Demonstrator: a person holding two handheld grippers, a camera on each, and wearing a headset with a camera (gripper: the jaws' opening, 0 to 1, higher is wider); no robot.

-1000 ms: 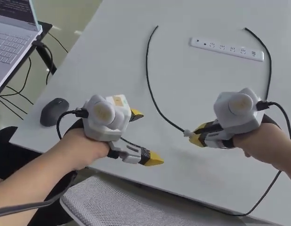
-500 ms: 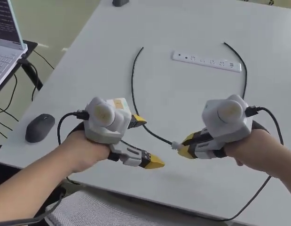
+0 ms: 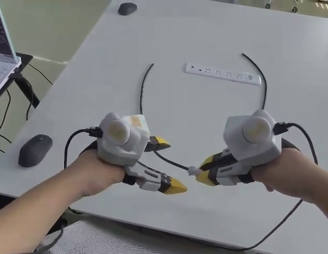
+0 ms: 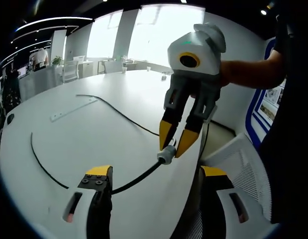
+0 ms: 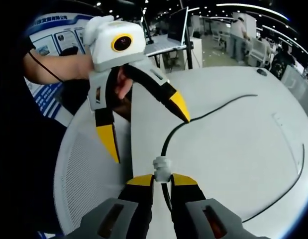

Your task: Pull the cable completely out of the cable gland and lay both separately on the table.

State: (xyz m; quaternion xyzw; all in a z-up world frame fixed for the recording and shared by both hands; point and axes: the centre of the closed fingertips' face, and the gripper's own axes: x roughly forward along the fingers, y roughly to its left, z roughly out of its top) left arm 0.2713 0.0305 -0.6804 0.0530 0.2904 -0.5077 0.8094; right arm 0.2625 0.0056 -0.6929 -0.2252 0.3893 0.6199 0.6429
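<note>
A thin black cable lies in a curve on the white table and ends in a small white cable gland. My right gripper is shut on the gland, held just above the table's front edge. A second stretch of black cable runs away behind that gripper. My left gripper is open, facing the right one, and the cable passes between its jaws without touching them. In the left gripper view the right gripper pinches the gland a short way ahead.
A white power strip lies farther back on the table. One dark mouse sits near the left edge, another at the far end. A laptop stands off to the left. A mesh chair is below the front edge.
The head camera has tilted, shifting the whole picture. The right gripper with the gland has come closer to the left gripper. Both jaws stand as before.
</note>
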